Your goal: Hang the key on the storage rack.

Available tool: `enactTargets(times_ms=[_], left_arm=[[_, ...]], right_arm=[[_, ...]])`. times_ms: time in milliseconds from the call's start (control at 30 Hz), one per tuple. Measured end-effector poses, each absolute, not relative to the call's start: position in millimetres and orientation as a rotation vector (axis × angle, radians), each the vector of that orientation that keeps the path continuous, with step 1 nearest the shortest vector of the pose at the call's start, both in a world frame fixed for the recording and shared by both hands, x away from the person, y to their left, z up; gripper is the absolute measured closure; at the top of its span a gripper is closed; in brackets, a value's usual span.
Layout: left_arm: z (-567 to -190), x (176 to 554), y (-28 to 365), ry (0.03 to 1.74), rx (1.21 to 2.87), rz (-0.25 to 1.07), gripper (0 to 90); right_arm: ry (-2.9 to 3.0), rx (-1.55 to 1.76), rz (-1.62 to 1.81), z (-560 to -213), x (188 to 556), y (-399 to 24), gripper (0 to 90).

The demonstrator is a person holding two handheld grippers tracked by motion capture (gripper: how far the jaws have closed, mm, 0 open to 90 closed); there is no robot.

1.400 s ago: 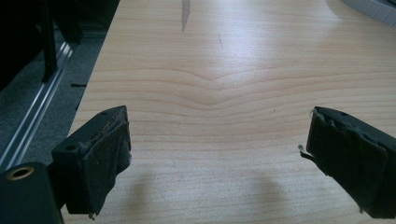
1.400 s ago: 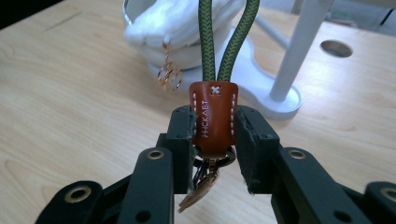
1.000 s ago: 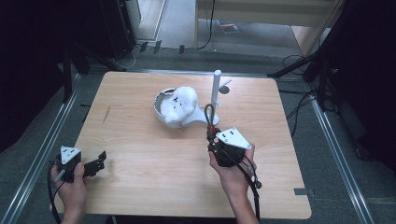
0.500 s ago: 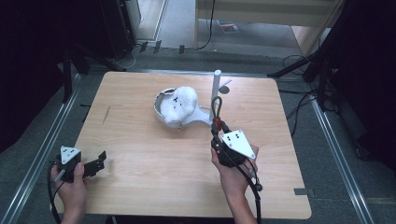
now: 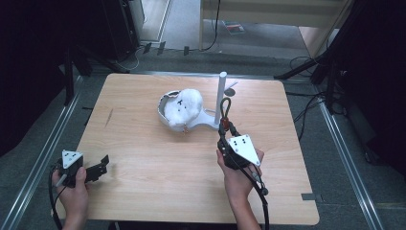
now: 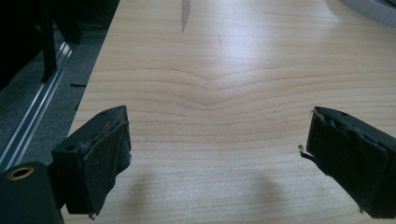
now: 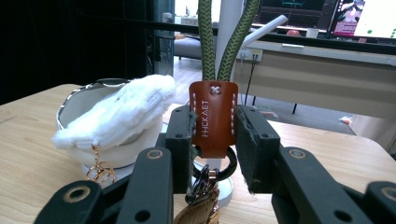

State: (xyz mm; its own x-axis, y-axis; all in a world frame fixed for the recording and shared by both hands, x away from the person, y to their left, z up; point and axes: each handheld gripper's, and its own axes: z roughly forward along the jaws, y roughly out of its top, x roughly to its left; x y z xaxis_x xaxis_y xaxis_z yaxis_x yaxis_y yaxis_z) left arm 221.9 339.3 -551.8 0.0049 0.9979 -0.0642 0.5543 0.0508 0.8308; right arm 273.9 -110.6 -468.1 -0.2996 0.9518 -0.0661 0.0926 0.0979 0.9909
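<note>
My right gripper (image 5: 224,133) is shut on a keychain's brown leather tab (image 7: 213,119). Its green cord loop (image 5: 225,108) stands up from the jaws, close beside the white post (image 5: 220,93) of a stand. A dark ring and clasp (image 7: 205,179) hang under the tab. Left of the post, a white bowl (image 5: 165,114) holds a white fluffy charm (image 5: 187,103), and the charm's gold ring (image 7: 100,172) dangles over the rim. My left gripper (image 5: 101,165) rests open near the table's front left corner, with bare wood between its pads (image 6: 109,154).
The wooden table (image 5: 143,158) has metal rails along both sides. The stand's white base (image 5: 206,124) sits between the bowl and my right gripper. Cables and dark stands lie on the floor beyond the far edge.
My right gripper has shifted slightly right, and the green loop has swung up closer to the white post. The left gripper has not moved.
</note>
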Motion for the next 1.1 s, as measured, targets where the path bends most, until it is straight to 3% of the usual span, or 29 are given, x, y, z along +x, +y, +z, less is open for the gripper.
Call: enactTargets(times_ms=[1100], left_arm=[[-551.8,221.3,339.4,1.635,1.587,0.808,6.9]], right_arm=[[1.601,1.2,1.239,-499.1,309.6,-111.5,68.5]])
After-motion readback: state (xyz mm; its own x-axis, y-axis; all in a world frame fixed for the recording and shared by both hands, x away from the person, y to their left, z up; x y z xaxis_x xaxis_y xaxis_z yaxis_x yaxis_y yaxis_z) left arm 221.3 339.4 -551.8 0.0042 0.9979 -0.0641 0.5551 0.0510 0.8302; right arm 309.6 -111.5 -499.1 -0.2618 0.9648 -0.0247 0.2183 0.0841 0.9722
